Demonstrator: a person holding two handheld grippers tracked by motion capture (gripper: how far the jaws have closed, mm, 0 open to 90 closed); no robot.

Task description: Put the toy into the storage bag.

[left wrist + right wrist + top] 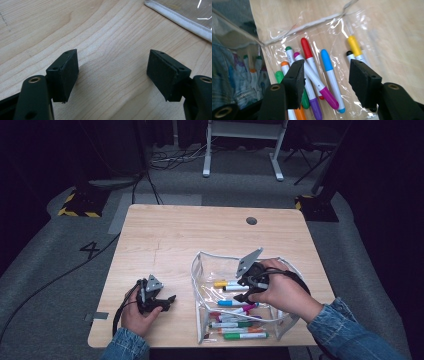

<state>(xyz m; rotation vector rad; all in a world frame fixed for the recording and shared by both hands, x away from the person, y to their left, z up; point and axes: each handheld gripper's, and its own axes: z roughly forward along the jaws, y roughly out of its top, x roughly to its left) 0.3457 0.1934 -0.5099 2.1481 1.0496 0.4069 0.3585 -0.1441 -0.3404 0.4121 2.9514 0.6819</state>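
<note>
Markers go into the clear pouch (205,292), which sits on the near right part of the wooden table (165,235). Our right gripper (246,290) hangs over its open mouth with jaws spread and nothing between them; the blue marker (331,76) lies just below, flat among the others. Our left gripper (167,301) rests on the table left of the pouch, jaws likewise spread and empty.

From the high view, the blue marker's long axis runs roughly left to right across the table, like most of the pile. From the right gripper view, its rounded blue cap points away from the jaws.

To do this step well, we judge, we should lift straight clear of the pouch's white rim (180,20) without snagging the plastic. A yellow marker (355,46) lies slightly apart.
</note>
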